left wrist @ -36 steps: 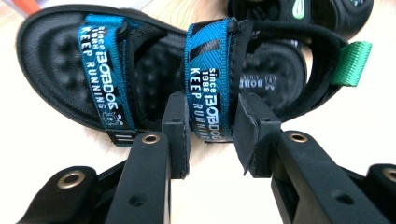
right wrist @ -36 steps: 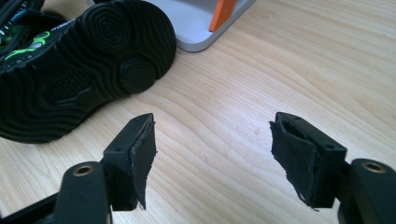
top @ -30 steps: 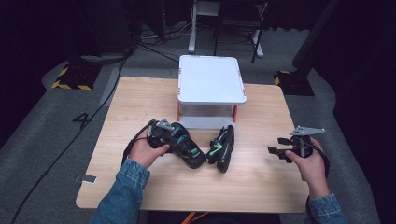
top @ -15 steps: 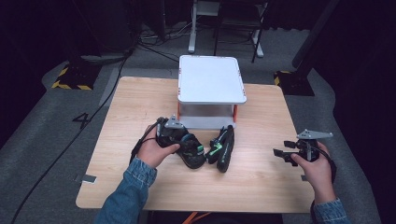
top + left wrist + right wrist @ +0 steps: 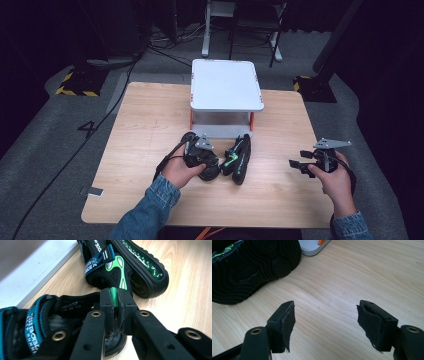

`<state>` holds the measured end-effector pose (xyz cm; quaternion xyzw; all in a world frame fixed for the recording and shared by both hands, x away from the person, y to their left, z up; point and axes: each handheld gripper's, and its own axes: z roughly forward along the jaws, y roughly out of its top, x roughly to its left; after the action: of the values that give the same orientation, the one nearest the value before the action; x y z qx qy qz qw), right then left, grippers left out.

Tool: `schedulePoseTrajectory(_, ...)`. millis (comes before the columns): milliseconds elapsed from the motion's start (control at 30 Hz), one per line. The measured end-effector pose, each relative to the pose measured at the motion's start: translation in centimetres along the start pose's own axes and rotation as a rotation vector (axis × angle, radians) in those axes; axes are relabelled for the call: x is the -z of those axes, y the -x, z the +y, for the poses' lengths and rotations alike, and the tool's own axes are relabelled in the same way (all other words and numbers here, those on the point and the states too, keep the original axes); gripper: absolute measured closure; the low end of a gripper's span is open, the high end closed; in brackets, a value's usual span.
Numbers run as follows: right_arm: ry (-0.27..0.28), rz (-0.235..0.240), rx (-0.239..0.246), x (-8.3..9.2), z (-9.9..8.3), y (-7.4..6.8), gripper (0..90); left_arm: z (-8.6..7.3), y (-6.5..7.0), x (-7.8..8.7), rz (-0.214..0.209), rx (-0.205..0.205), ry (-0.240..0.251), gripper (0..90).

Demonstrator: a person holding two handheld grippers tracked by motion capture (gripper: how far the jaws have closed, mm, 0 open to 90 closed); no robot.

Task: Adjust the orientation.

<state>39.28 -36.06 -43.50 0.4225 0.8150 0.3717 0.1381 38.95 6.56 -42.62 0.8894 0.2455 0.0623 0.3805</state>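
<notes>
Sandal [image 5: 50, 315] with teal strap, just in front of the white stand [image 5: 226, 85], hangs by its green heel loop in my left gripper [image 5: 113, 312], clamped tight; I should lift straight, avoiding its mate [image 5: 240, 157] beside it. My right gripper [image 5: 325, 322] gapes empty, well right of the stand.

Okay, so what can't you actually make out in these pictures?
- High view: the left sandal is largely covered by the left gripper and hand.
- Left gripper view: printed strap lettering on the other sandal, cut by the top edge.
- Right gripper view: that sandal's sole, cropped at the corner.
</notes>
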Motion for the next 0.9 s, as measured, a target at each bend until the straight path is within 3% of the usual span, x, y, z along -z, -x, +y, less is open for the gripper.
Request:
schedulePoseTrajectory(167, 0.001, 0.013, 0.015, -0.5, 0.5, -0.2, 30.9, -0.6, 0.4, 1.5, 0.01, -0.026, -0.028, 85.2)
schedulePoseTrajectory(267, 0.004, 0.026, 0.022, -1.0, 1.2, -0.3, 30.9, -1.7, 0.6, 3.0, -0.029, -0.014, -0.048, 85.2)
schedulePoseTrajectory(400, 0.006, 0.053, 0.05, -1.8, 2.2, -0.8, 30.9, -2.9, 1.2, 4.2, -0.038, -0.044, -0.093, 85.1)
schedulePoseTrajectory(533, 0.01, 0.07, 0.074, -2.4, 2.9, -1.2, 30.9, -3.5, 1.9, 5.1, -0.074, -0.053, -0.124, 85.0)
schedulePoseTrajectory(767, 0.009, 0.087, 0.095, -2.8, 3.5, -1.7, 30.9, -3.6, 2.8, 4.9, -0.091, -0.075, -0.127, 83.6)
schedulePoseTrajectory(900, 0.009, 0.088, 0.099, -2.8, 3.6, -2.0, 30.9, -3.9, 2.3, 5.2, -0.119, -0.038, -0.092, 75.2)
